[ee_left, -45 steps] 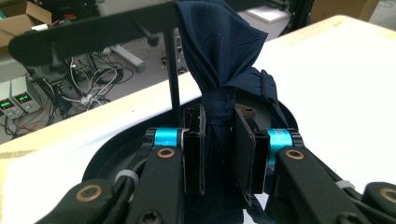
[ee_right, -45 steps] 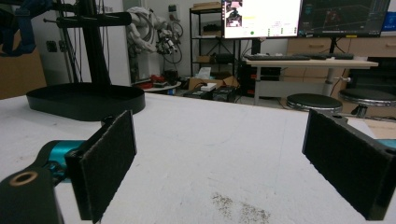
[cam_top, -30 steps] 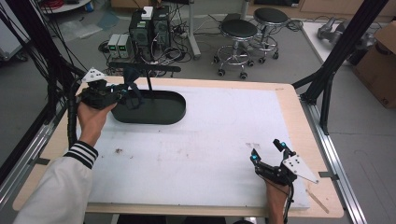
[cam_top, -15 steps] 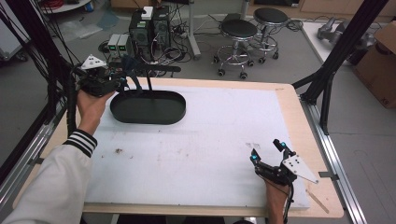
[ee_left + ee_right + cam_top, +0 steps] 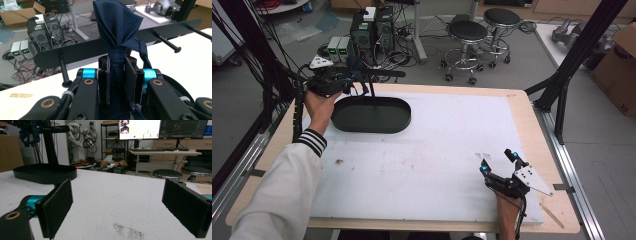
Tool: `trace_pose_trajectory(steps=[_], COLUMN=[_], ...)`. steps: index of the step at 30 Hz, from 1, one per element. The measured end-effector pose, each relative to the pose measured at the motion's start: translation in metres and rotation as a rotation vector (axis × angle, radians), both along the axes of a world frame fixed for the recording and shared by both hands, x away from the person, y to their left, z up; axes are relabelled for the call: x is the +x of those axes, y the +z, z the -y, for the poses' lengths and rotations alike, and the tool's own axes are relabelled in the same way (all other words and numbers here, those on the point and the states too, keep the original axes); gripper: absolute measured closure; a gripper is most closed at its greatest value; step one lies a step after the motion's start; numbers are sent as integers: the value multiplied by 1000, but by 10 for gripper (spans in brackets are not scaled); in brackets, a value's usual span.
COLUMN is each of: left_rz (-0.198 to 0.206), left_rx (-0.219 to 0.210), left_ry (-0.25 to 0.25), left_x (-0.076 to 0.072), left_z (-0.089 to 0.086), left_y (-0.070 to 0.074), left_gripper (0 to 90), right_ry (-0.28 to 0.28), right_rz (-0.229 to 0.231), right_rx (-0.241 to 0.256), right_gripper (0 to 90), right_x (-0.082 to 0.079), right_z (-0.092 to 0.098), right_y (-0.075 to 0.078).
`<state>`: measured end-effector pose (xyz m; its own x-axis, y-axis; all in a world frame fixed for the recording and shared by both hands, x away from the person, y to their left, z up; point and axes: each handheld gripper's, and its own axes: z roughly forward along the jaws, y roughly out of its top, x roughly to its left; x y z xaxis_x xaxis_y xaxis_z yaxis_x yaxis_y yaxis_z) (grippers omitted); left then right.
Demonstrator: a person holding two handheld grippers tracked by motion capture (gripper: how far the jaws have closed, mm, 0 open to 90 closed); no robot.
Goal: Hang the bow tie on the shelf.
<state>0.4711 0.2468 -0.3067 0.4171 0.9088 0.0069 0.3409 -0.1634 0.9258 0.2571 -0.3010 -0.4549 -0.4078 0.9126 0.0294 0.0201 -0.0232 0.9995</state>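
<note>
My left gripper (image 5: pixel 343 81) is at the table's far left corner, shut on a dark blue cloth (image 5: pixel 117 27) that bunches upright between its jaws. Just beyond the cloth runs the black horizontal bar (image 5: pixel 100 48) of a rack, with round-tipped pegs (image 5: pixel 63 72) sticking out toward me. The rack's oval base (image 5: pixel 371 115) lies on the white mat, and its post (image 5: pixel 373 89) rises to the bar. Near the front right edge, my right gripper (image 5: pixel 498 162) rests low and open with nothing between its pads (image 5: pixel 58 205). The rack base (image 5: pixel 45 173) lies far off to its left.
A white mat (image 5: pixel 437 145) covers the wooden table (image 5: pixel 532 125). Computer towers (image 5: pixel 372 27) and cables sit on the floor behind the table, with two stools (image 5: pixel 469 32) further right. Black frame posts (image 5: pixel 567 75) stand at the right side.
My left gripper has risen and moved toward the table's far edge with the blue cloth, up to the rack's bar. The right gripper has not moved.
</note>
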Motion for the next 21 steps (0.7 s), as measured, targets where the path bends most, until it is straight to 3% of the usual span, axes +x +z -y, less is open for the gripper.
trace_pose_trajectory(steps=[4, 21], left_rz=[0, -14], left_rx=[-12, 26], left_ry=[13, 19], left_x=[2, 8], left_z=[-2, -1], left_y=[-2, -15], left_gripper=[746, 746], right_ry=[0, -1], right_rz=[0, -1], right_rx=[3, 2], right_gripper=[88, 88], right_x=[0, 0], right_z=[0, 0], right_y=[0, 0])
